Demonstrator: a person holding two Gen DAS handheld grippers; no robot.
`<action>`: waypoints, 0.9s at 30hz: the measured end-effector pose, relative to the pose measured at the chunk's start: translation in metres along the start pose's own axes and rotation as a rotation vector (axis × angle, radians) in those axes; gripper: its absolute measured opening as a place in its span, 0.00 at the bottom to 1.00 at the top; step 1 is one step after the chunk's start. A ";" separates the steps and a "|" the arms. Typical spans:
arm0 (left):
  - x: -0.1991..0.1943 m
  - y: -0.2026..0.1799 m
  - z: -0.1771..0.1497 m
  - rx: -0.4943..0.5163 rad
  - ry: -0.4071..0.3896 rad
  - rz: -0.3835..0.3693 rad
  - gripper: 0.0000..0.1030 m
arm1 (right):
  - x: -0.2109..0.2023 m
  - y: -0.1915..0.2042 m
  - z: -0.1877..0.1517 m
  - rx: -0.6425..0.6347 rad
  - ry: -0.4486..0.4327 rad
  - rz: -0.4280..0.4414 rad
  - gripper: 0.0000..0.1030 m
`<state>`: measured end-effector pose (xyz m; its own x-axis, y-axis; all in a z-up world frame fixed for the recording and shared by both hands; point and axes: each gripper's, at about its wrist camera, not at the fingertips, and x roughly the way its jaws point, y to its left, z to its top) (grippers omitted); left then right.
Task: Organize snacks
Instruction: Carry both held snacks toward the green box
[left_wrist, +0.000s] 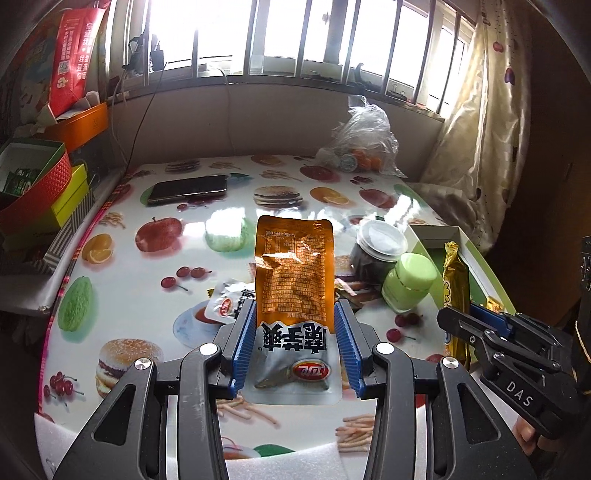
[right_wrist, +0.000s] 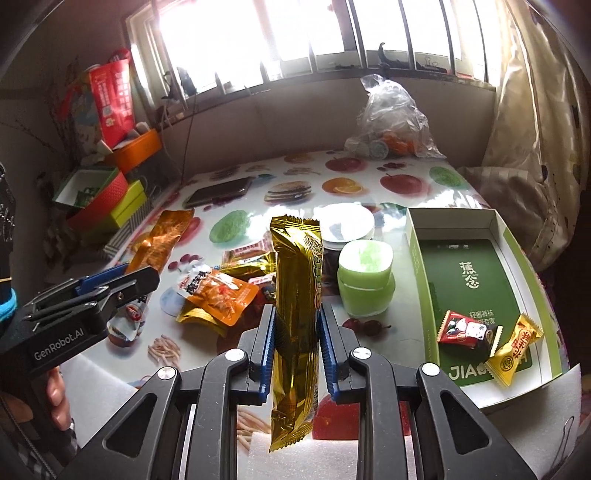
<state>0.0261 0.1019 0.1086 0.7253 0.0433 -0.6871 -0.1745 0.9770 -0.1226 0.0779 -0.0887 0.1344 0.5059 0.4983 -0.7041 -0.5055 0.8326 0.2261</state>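
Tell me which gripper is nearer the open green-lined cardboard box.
Right. The right gripper, shut on a gold snack bar, is just left of the open green-lined cardboard box; the left gripper, holding an orange pouch, is farther left.

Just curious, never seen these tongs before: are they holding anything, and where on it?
Left gripper pinches an orange-and-silver foil snack pouch by its lower side edges. Right gripper clamps a long gold foil-wrapped bar around its middle.

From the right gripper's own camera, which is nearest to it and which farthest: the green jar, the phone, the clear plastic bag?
1. Green jar: just ahead of the right gripper, slightly right.
2. Phone: mid-table, left.
3. Clear plastic bag: far edge, under the window.
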 end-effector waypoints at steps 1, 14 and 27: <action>0.000 -0.005 0.001 0.006 -0.002 -0.009 0.42 | -0.003 -0.004 0.001 0.005 -0.006 -0.005 0.21; 0.013 -0.078 0.013 0.101 0.006 -0.136 0.42 | -0.039 -0.063 0.011 0.072 -0.050 -0.108 0.21; 0.032 -0.150 0.021 0.197 0.037 -0.262 0.42 | -0.063 -0.137 0.011 0.159 -0.060 -0.230 0.21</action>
<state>0.0900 -0.0391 0.1202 0.7030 -0.2189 -0.6766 0.1498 0.9757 -0.1600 0.1231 -0.2318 0.1550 0.6374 0.3018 -0.7089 -0.2594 0.9504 0.1714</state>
